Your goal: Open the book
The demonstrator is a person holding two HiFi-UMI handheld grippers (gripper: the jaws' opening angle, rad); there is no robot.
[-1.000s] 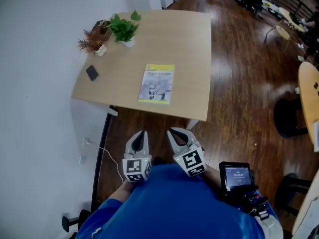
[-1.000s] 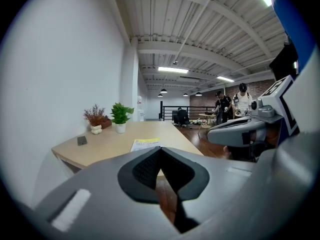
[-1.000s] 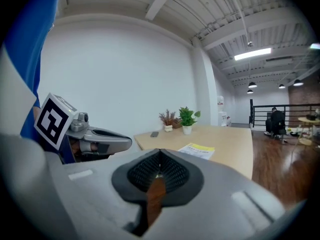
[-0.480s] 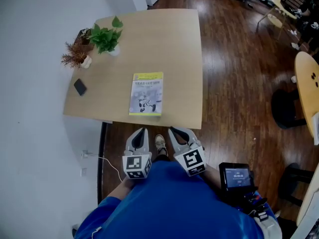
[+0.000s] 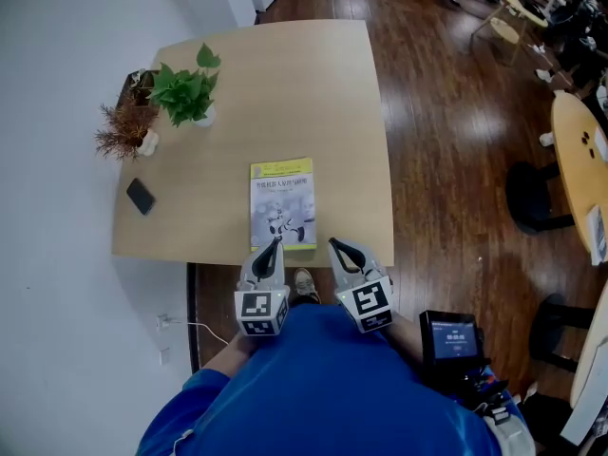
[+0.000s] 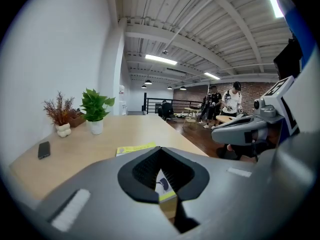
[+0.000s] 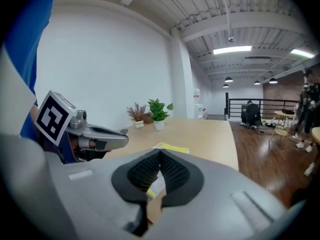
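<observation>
A closed book [image 5: 282,204] with a yellow-banded, illustrated cover lies flat near the front edge of the light wooden table [image 5: 332,103]. My left gripper [image 5: 274,244] hovers shut and empty, its tip just over the book's near edge. My right gripper [image 5: 334,246], also shut and empty, sits beside it at the book's near right corner. In the left gripper view the book [image 6: 135,148] shows just beyond the closed jaws [image 6: 160,148]. The right gripper view has the book [image 7: 172,147] ahead of its closed jaws [image 7: 160,152], with the left gripper [image 7: 100,139] at the left.
A green potted plant [image 5: 185,91] and a dried plant in a white pot [image 5: 122,133] stand at the table's far left. A dark phone [image 5: 141,196] lies near the left edge. Dark wood floor, chairs and other tables lie to the right; people stand far off [image 6: 222,101].
The person has stepped up to the table, so the table and book are nearer. Both grippers now reach the table's front edge at the book's near end, still shut.
</observation>
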